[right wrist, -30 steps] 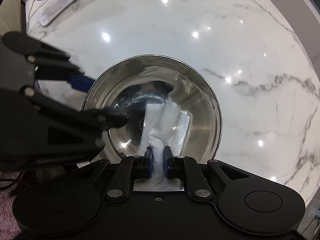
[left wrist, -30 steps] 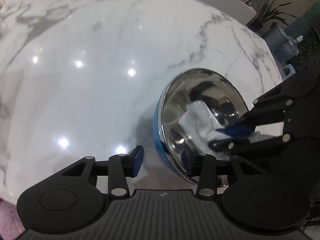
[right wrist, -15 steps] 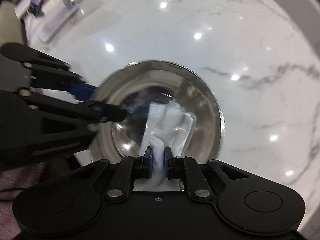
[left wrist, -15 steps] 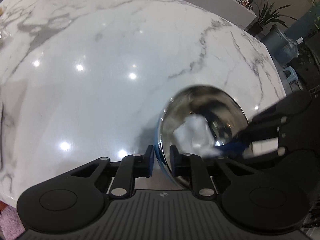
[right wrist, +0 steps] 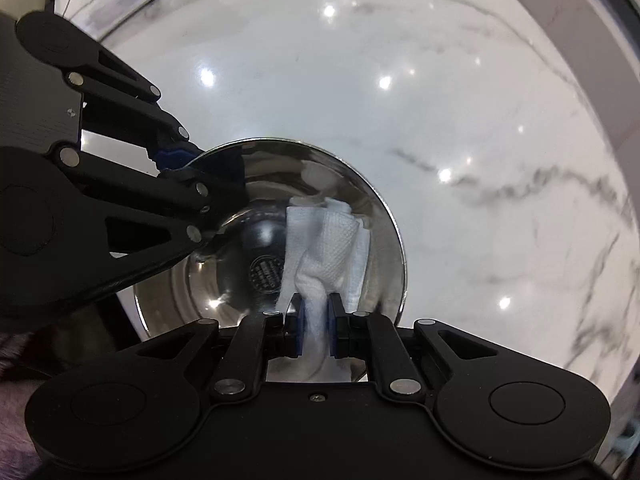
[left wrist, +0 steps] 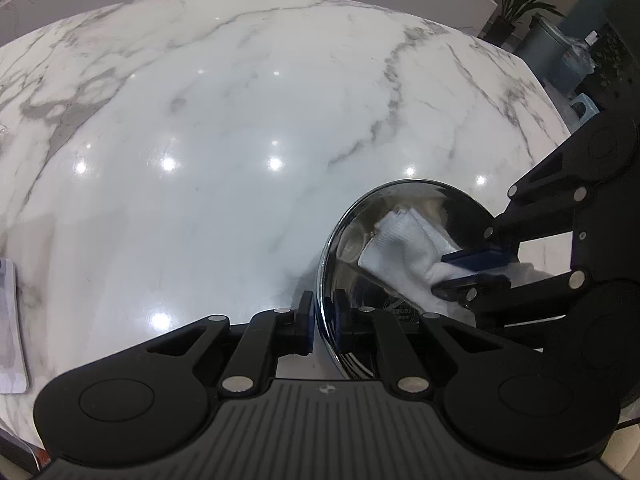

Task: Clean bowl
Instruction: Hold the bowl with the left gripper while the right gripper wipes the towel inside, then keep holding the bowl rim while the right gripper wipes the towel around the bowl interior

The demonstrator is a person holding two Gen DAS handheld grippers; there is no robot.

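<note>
Left wrist view: the left gripper [left wrist: 322,322] is clamped on the near rim of the steel bowl [left wrist: 404,200], which sits on the marble table [left wrist: 224,128] — toward its right side.

Right wrist view: the right gripper [right wrist: 316,318] pinches a folded white cloth [right wrist: 324,248] (spread inside the bowl [right wrist: 360,192]) — pointing straight down.

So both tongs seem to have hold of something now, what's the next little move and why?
Probably sweep the paper towel round the inside of the bowl. The left tongs are clamped on the bowl's rim, steadying it, and the right tongs pinch the towel, which already lies against the shiny inner wall.
</note>
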